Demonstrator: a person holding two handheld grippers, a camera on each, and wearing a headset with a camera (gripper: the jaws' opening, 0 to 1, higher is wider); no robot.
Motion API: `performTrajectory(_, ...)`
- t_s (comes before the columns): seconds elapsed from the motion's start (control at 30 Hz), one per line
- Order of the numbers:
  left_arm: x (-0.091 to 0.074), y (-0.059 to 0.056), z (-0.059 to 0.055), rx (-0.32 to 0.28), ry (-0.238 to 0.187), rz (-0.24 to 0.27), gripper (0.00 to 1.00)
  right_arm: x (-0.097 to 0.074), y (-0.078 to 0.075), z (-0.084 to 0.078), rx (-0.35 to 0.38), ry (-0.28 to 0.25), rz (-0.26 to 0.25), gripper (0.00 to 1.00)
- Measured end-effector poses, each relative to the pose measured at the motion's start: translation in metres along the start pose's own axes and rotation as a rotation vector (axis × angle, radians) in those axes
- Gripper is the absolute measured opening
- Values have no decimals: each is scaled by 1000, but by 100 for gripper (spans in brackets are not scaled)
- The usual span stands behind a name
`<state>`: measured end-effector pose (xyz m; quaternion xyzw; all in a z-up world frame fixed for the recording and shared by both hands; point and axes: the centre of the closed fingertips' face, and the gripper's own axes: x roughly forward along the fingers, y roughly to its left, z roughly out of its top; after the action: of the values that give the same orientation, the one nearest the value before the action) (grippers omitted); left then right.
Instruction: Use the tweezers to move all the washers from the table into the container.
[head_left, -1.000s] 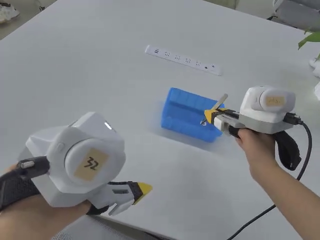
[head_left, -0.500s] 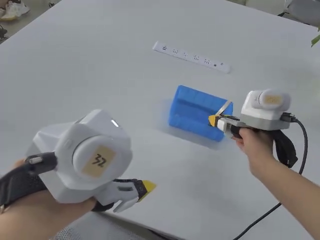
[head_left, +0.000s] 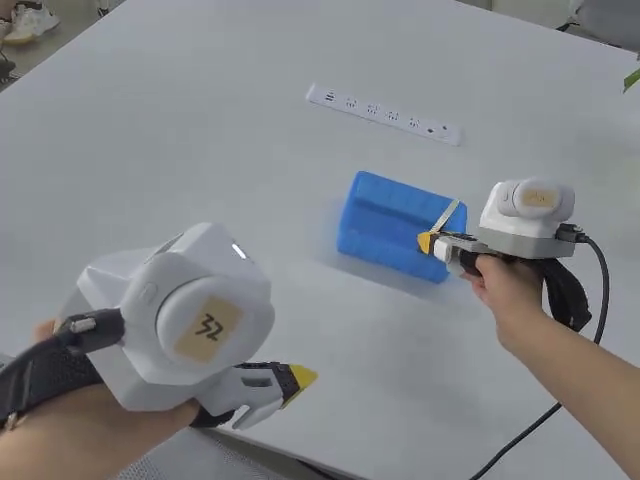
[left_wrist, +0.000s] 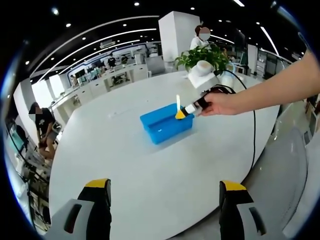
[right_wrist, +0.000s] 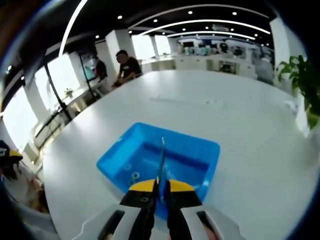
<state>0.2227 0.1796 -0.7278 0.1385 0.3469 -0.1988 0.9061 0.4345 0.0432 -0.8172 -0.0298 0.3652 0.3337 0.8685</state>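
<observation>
Blue container (right_wrist: 206, 150) beneath tweezers (right_wrist: 162, 159) pinched in right fingers (right_wrist: 142, 189); left fingers (left_wrist: 98, 201) wide, empty.

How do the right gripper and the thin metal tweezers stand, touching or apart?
Touching. In the right gripper view the right gripper has its jaws clamped on the thin metal tweezers, no gap, above the blue plastic container.

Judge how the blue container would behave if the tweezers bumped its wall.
The blue container looks like thin plastic holding just a few small washers, so it is probably light. It sits on a smooth white table, so it would likely slide. Being low and wide, it seems unlikely to tip.
</observation>
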Motion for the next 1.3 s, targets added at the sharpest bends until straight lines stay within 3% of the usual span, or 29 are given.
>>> performTrajectory(0.17,-1,0,5,11,-8,-3,91,-4,-1,1,-24,-4,-4,4)
performTrajectory(0.3,-2,-5,9,39,-23,-13,89,-18,3,8,-45,-37,-6,4)
performTrajectory(0.43,-3,-10,18,73,-53,-32,83,-34,2,23,-164,-82,-5,4)
performTrajectory(0.53,-3,-16,30,124,-85,-61,76,-51,6,34,-252,-107,-7,3)
performTrajectory(0.63,-5,-15,44,123,-109,-66,71,-64,18,35,-315,-118,18,3)
performTrajectory(0.8,-9,-17,65,162,-155,-113,50,-80,47,18,-491,-69,84,3)
performTrajectory(0.9,-10,-20,73,177,-163,-155,38,-92,75,6,-474,-61,155,3)
performTrajectory(1.0,-11,-22,80,217,-175,-174,26,-98,92,-8,-528,-29,196,3)
performTrajectory(1.1,-9,-26,83,261,-155,-206,23,-103,110,-23,-502,13,265,3)
performTrajectory(1.23,-6,-35,89,332,-150,-249,18,-109,128,-41,-578,37,297,3)
performTrajectory(1.3,-3,-41,88,339,-134,-288,19,-112,134,-48,-610,55,311,3)
